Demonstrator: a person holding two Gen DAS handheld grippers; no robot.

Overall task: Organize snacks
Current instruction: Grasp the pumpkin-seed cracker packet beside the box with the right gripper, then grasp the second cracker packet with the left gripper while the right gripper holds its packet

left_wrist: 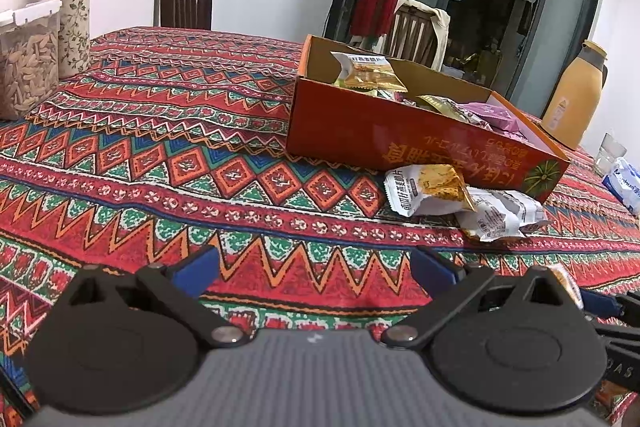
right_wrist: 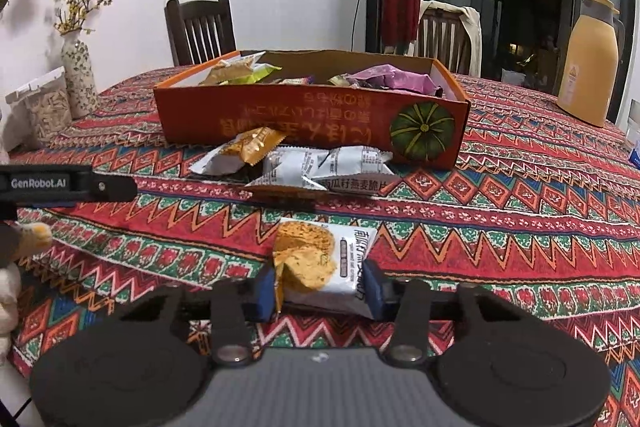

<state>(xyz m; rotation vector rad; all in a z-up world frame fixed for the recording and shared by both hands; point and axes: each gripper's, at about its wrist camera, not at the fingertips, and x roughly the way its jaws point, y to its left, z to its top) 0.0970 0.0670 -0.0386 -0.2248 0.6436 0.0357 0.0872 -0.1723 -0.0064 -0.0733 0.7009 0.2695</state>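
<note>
Right claw pinching a snack, left claw spread.

Left wrist view: your left gripper (left_wrist: 314, 265) stands wide over bare tablecloth (left_wrist: 160, 155); the orange box (left_wrist: 400, 135) sits at 1 o'clock.
Right wrist view: your right gripper (right_wrist: 320, 289) pinches a snack packet (right_wrist: 320, 263); loose packets (right_wrist: 304, 163) lie at 12 o'clock, against the box.

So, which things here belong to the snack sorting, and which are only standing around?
Belong to the job:
- orange box with snacks inside
- snack packet between the right claw pads
- loose packets beside the box
- left claw, open and empty

Only standing around:
- flower vase
- seed container
- yellow thermos
- chairs
</note>
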